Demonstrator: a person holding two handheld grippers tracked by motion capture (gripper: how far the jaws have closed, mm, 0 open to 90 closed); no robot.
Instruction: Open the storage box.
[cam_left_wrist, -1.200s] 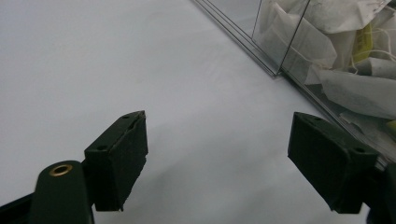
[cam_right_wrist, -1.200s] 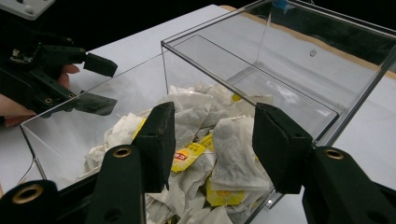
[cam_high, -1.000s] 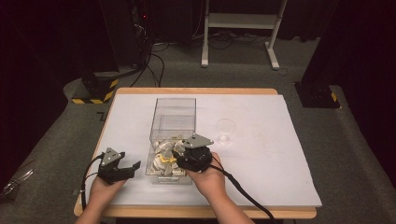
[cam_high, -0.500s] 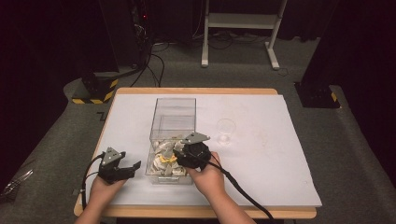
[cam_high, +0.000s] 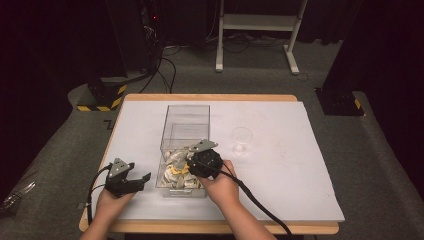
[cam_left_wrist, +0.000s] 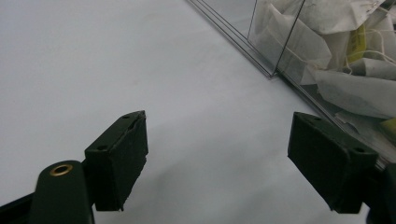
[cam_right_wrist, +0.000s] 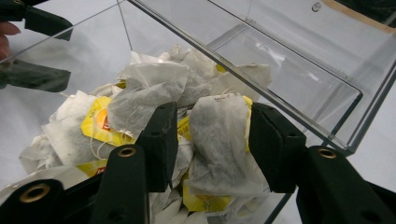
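A clear plastic box (cam_high: 185, 125) stands on the white table cover, its near end heaped with tea bags (cam_high: 175, 170). My right gripper (cam_high: 190, 167) reaches down into that heap. In the right gripper view its jaws (cam_right_wrist: 212, 116) stand on either side of one upright grey tea bag (cam_right_wrist: 219, 140); they have just been closing, and a thin gap remains at the left pad. My left gripper (cam_high: 140, 172) rests low on the cover to the left of the box, open with nothing between its jaws (cam_left_wrist: 217, 135). The box wall (cam_left_wrist: 280, 46) lies just beyond its right jaw.
A small clear cup (cam_high: 242, 137) stands to the right of the box. The far half of the box (cam_right_wrist: 289, 93) holds no bags. The white cover (cam_high: 280, 165) reaches nearly to the wooden table edges. A cable trails from the right gripper toward the front edge.
The right gripper's body has shifted slightly over the tea bags. The left hand and its gripper have stayed where they were.
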